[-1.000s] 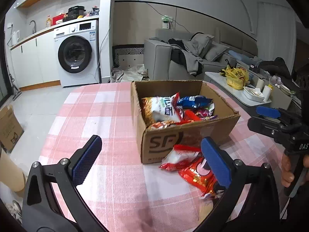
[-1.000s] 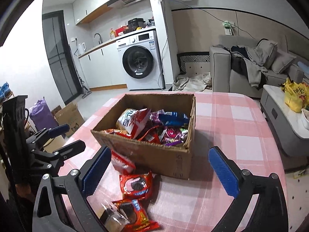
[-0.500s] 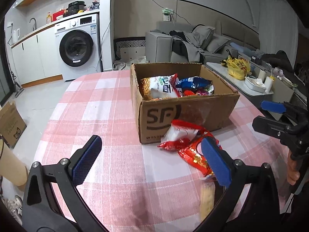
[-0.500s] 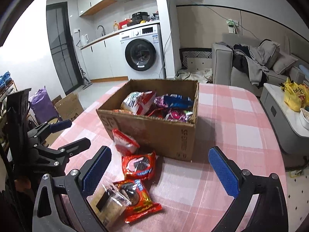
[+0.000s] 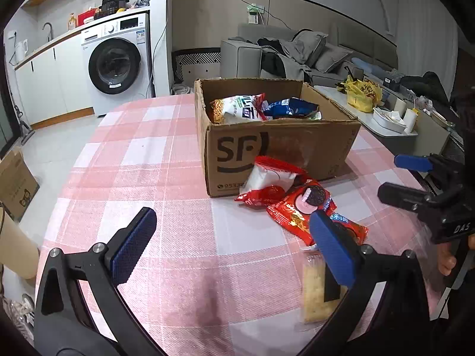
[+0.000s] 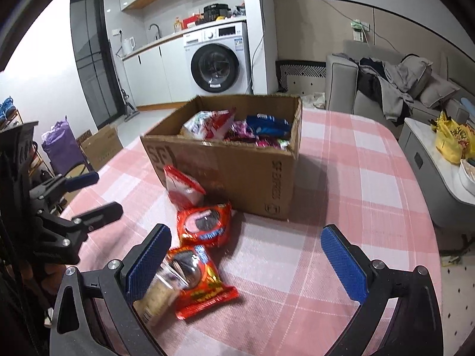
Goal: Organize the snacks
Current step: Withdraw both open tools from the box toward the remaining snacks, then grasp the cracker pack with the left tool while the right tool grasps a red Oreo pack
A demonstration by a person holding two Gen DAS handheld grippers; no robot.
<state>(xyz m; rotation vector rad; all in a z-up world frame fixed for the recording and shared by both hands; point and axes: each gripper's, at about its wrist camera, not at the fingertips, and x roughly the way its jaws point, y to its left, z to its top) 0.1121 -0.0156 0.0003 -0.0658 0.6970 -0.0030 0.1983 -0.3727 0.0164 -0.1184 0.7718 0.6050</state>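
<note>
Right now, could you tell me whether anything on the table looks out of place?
Yes: four snack packets lie loose on the tablecloth outside the cardboard box: a red-and-white bag leaning against its front, two red cookie packs, and a clear cracker pack. Both grippers are open and empty.

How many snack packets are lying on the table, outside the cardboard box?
4: a red-white packet leaning against the box, two red cookie packets in front of it, one clear cracker pack nearest.

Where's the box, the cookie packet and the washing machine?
Box (image 5: 297,151), left wrist view, on its front wall.
Cookie packet (image 6: 204,222), right wrist view, on the packet's middle.
Washing machine (image 6: 215,63), right wrist view, on its round door.
</note>
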